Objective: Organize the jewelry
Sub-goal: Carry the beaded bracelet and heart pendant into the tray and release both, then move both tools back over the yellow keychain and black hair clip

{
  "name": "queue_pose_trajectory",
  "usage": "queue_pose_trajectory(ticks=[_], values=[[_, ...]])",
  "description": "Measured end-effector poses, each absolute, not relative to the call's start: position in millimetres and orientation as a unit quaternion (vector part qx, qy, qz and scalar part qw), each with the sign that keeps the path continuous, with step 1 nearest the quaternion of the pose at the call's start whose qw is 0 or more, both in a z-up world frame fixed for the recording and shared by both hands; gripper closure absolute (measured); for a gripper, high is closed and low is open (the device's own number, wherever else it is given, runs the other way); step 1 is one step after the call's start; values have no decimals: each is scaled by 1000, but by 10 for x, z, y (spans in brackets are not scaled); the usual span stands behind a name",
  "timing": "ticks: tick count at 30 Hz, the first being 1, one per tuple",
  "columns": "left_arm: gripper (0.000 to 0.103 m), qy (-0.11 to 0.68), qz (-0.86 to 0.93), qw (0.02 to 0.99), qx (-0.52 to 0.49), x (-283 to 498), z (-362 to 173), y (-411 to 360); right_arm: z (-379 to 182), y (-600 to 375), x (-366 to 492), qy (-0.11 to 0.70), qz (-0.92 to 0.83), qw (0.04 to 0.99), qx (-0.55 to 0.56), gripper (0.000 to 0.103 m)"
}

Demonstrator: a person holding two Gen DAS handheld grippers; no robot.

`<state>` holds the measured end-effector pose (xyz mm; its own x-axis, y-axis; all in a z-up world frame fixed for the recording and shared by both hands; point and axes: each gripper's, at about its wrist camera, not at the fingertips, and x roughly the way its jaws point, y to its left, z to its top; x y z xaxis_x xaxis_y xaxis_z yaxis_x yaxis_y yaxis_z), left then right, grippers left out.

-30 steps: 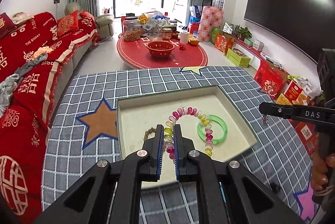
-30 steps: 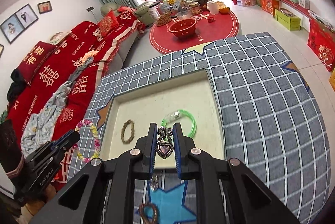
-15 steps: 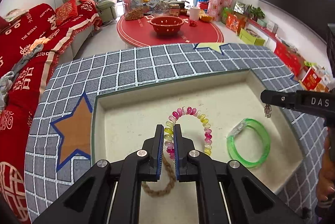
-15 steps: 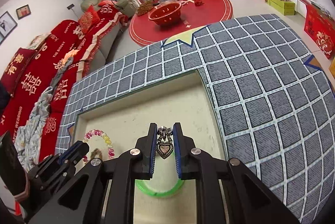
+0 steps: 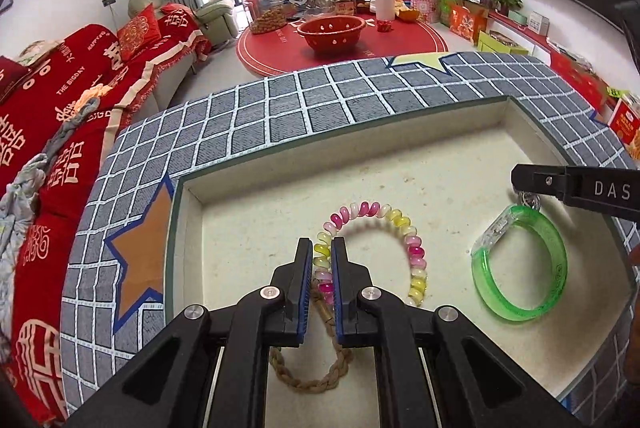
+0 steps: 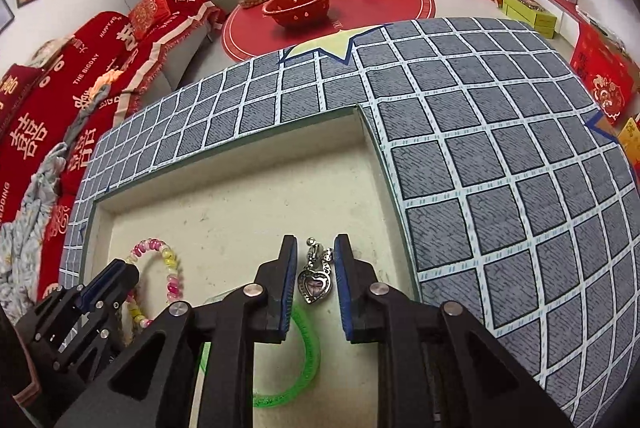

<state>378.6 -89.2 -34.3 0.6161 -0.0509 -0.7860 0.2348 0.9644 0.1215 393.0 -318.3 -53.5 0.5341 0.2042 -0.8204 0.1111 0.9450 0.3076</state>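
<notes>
A silver heart pendant [image 6: 315, 284] hangs between the right gripper [image 6: 316, 252], whose jaws are opening, pads now clear of it; a second ago they pinched it. The left gripper [image 5: 321, 256] stays clenched on the pastel bead bracelet [image 5: 404, 232] over the cream tray [image 5: 256, 228]. Both point steeply down; the green bangle [image 5: 520, 264] lies at three o'clock.

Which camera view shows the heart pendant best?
The right wrist view: the heart pendant hangs close and sharp between the opening right gripper's jaws. The left wrist view shows only a small glint under that gripper's finger.
</notes>
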Motion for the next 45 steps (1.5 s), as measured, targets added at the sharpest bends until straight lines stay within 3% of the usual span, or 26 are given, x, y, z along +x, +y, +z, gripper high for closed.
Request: queue_pose_trajectory(ticks=[1,3,15,16,17,18,25,27,32,33,43,44,45], values=[[81,431,-83,893,101,3780,-324,-878,-532,-3199,3924,481,30,859,172,73],[81,427,-84,895,96,3765,-278,-866,-510,-3226,3897,474,37,858,195,54],[81,404,-108,905,75,3566,77,-818,-121,-3250,3500,428,69,865,253,46],[74,402,-110,906,73,3524,113,-810,-98,-3248,3464,426,69,866,254,44],[30,399,-114,907,67,3462,163,-787,-69,-3251,3404,424,70,867,255,40],[2,394,-112,910,60,3406,207,-759,-48,-3260,3352,421,70,867,255,38],[0,358,-115,925,59,2938,437,-616,79,-3298,2925,408,75,871,262,38],[0,357,-117,925,61,2793,467,-569,101,-3303,2818,406,77,871,265,29],[0,383,-136,913,45,2550,409,-442,162,-3288,2480,397,82,876,262,26],[0,387,-137,911,45,2502,392,-421,174,-3275,2418,396,83,877,260,19],[0,409,-152,899,21,1923,241,-169,152,-3218,1742,386,90,888,233,16],[0,414,-155,897,16,1881,217,-144,132,-3211,1677,386,89,889,231,3],[0,418,-156,895,10,1828,188,-115,115,-3217,1620,385,86,890,230,0]])
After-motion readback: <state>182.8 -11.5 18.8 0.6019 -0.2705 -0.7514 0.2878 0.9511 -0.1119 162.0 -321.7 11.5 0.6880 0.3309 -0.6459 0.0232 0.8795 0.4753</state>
